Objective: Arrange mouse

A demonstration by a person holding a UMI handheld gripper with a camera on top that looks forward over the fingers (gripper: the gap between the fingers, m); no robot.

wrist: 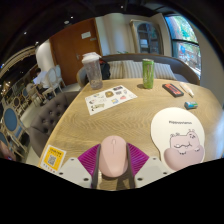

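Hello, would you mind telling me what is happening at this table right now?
A person's handheld gripper has a pink mouse between its fingers on the wooden table. The pads sit close at its sides, though a firm grip cannot be confirmed. A round mouse pad with a cartoon cat lies just right of it. Beyond stand a green can and a clear tumbler.

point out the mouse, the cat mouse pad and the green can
mouse point(114, 156), gripper view, middle of its pink top, between the tongs
cat mouse pad point(178, 138), gripper view, white centre above the cat drawing
green can point(148, 72), gripper view, middle of its side
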